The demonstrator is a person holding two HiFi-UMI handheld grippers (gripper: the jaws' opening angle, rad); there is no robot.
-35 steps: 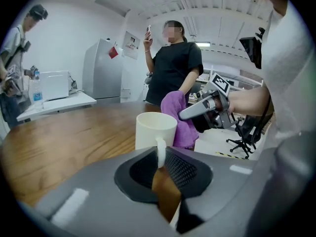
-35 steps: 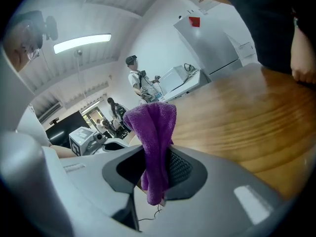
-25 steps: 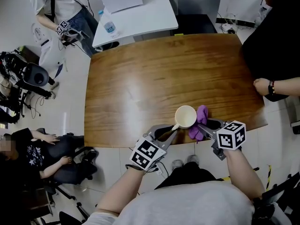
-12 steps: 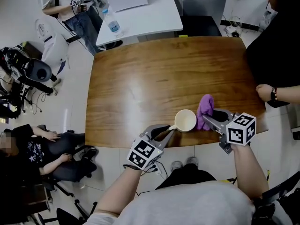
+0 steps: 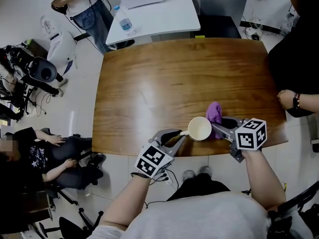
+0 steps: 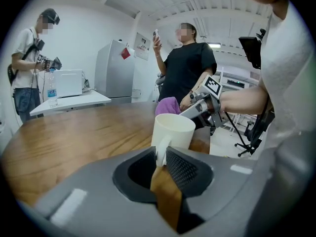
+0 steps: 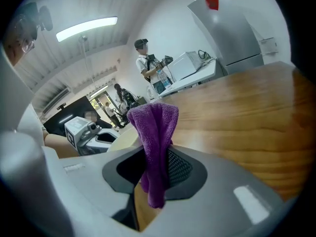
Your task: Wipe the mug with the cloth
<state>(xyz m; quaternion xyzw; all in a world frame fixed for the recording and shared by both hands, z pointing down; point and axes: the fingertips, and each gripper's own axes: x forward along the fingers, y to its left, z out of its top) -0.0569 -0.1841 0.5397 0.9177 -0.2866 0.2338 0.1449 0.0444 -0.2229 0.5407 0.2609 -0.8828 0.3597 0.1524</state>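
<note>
A cream mug [image 5: 199, 129] stands upright near the front edge of the wooden table [image 5: 164, 78]. My left gripper [image 5: 175, 139] is shut on the mug's handle [image 6: 160, 151], which sits between the pads in the left gripper view. My right gripper [image 5: 220, 127] is shut on a purple cloth [image 5: 215, 112]. The cloth sticks up out of the jaws [image 7: 155, 127] and lies against the mug's far right side [image 6: 168, 105]. In the right gripper view a bit of the mug's rim [image 7: 126, 138] shows left of the cloth.
A person in black stands at the table's right edge with a hand [image 5: 286, 99] on it. A white table [image 5: 154, 11] with a water bottle [image 5: 124, 21] stands behind. Another person [image 5: 79, 4] stands at far left, and someone sits on a chair [image 5: 45, 156].
The right gripper has carried the purple cloth from the mug's near right side up and round to its far right side. The left gripper and mug have stayed nearly in place.
</note>
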